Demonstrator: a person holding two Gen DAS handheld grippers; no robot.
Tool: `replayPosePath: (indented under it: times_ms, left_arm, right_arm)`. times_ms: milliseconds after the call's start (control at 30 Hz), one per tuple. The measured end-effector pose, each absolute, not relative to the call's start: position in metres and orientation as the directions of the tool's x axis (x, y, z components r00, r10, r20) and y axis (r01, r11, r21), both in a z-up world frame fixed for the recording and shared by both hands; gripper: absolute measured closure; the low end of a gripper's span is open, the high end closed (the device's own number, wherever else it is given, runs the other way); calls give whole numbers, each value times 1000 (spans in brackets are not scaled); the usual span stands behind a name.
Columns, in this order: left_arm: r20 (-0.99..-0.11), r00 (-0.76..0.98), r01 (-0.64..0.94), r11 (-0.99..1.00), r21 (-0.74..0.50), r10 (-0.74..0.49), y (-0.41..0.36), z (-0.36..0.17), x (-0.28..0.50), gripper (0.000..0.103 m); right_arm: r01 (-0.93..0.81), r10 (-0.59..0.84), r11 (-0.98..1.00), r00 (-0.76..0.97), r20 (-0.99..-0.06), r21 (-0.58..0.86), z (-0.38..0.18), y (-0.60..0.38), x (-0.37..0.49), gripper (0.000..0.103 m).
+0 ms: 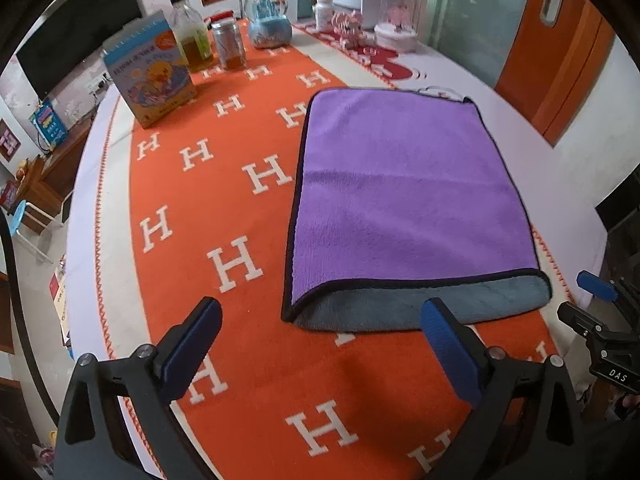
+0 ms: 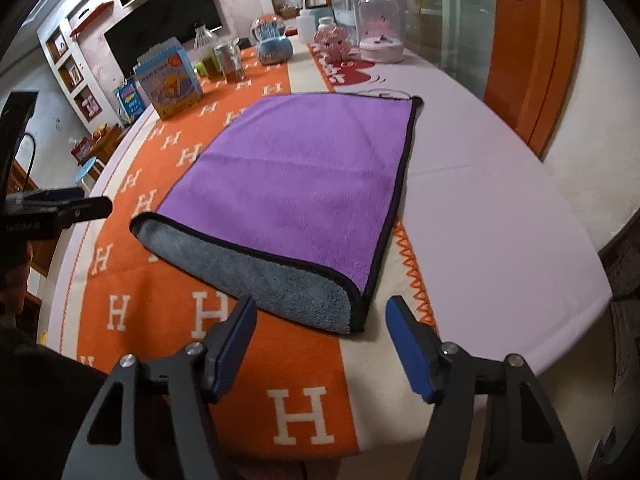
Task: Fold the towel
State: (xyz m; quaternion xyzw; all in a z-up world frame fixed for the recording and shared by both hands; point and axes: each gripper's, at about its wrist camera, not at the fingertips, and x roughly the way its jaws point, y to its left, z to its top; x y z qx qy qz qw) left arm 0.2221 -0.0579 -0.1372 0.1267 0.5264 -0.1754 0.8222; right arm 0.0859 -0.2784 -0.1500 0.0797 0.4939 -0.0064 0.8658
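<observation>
A purple towel (image 1: 408,184) with black trim lies flat on the orange runner, folded over once, its grey underside showing along the near edge (image 1: 400,304). It also shows in the right wrist view (image 2: 292,184). My left gripper (image 1: 320,320) is open and empty, just short of the towel's near left corner. My right gripper (image 2: 322,320) is open and empty, just short of the near right corner. The right gripper's tip shows at the right edge of the left wrist view (image 1: 592,280). The left gripper shows at the left edge of the right wrist view (image 2: 80,204).
An orange runner with white H letters (image 1: 224,208) covers the white table (image 2: 500,208). At the far end stand a picture box (image 1: 148,72), a bottle (image 1: 192,36), a jar (image 1: 228,46), a blue snow globe (image 1: 268,20) and a glass dome (image 1: 400,16). An orange door (image 1: 560,40) is at right.
</observation>
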Motion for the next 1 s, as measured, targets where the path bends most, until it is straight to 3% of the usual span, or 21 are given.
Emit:
replayPosePath:
  times_ms: [367, 567, 1000]
  left_arm:
    - [-947, 303, 430, 902, 35, -107, -66, -179, 249, 11]
    - [-959, 268, 436, 899, 35, -92, -70, -193, 253, 22]
    - [-971, 225, 414, 910, 19, -82, -68, -202, 254, 68]
  right_arm:
    - [84, 83, 987, 462, -883, 136, -181, -290, 98, 53]
    - [76, 94, 987, 453, -886, 143, -187, -292, 104, 62]
    - [51, 125, 985, 447, -886, 165, -189, -293, 107, 82]
